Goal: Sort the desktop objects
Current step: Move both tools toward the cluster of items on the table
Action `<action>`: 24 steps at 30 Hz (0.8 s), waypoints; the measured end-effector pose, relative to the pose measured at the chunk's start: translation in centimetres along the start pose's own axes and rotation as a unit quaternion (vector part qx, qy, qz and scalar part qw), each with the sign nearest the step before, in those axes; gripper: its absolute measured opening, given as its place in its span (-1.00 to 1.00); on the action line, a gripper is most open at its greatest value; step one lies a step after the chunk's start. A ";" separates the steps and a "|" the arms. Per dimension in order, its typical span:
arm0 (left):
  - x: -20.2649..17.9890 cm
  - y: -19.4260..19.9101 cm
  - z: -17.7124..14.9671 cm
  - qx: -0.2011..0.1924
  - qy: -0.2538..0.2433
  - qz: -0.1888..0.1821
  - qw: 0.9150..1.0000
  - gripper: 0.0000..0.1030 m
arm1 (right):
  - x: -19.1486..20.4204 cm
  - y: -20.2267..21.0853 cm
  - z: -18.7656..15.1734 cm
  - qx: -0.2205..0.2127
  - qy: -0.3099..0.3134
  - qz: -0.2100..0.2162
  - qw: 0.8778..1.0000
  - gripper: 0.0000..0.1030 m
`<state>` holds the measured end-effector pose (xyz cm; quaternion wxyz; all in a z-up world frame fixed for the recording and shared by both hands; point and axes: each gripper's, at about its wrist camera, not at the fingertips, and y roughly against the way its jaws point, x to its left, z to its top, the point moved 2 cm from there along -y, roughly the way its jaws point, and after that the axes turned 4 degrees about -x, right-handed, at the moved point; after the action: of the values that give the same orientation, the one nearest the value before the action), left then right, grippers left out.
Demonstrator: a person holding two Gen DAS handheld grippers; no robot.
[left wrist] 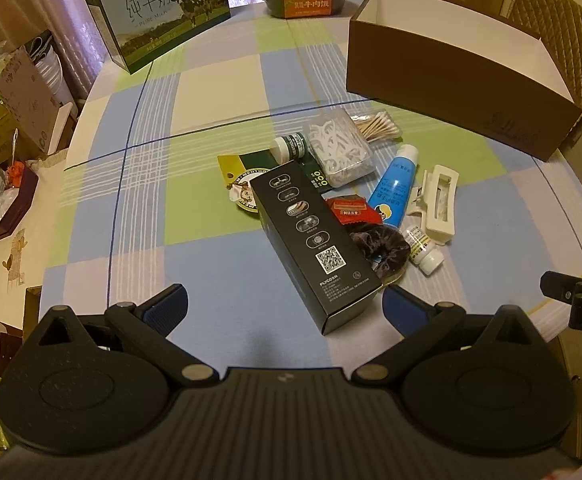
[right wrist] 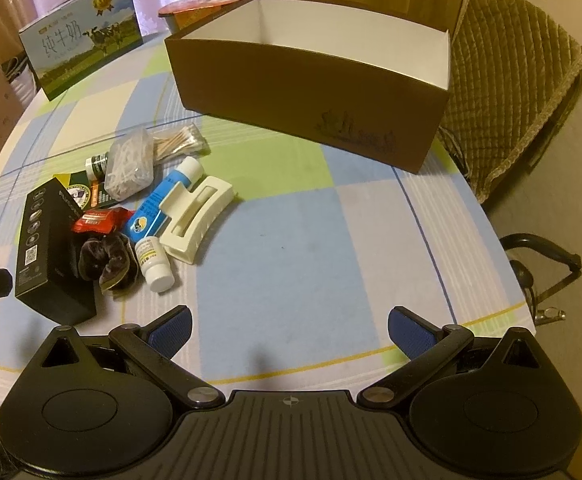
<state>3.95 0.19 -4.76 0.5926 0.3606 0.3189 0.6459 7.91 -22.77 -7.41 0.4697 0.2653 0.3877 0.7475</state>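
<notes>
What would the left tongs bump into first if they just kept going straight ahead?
Probably the black box: its near end lies between the open left tongs, just ahead. Depth is hard to judge.

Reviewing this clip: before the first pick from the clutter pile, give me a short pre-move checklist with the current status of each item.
1. Left gripper open, nothing between fingers: ok.
2. Right gripper open, nothing held: ok.
3. Brown box open on top, upright: ok.
4. Box contents: cannot tell; only its white inner walls show.
5. Black carton lies nearest the left gripper, top unobstructed: ok.
6. White hair clip free of overlap: not ok, it rests on the blue tube.
</notes>
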 end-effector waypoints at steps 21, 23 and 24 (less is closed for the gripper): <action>0.5 -4.7 1.1 0.018 0.110 -0.005 0.994 0.98 | -0.7 -2.1 0.9 0.010 -0.022 0.008 1.000 0.97; 0.5 -5.5 1.4 0.019 0.109 -0.008 0.994 0.96 | -0.9 -2.3 1.0 0.011 -0.025 0.006 1.000 0.97; 0.6 -5.9 1.5 0.022 0.109 -0.008 0.994 0.93 | -1.1 -2.3 1.0 0.012 -0.027 0.005 1.000 0.97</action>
<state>8.32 1.28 -8.86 0.5511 0.2984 0.3985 0.6697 10.28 -22.80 -8.81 0.4731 0.2931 0.3821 0.7377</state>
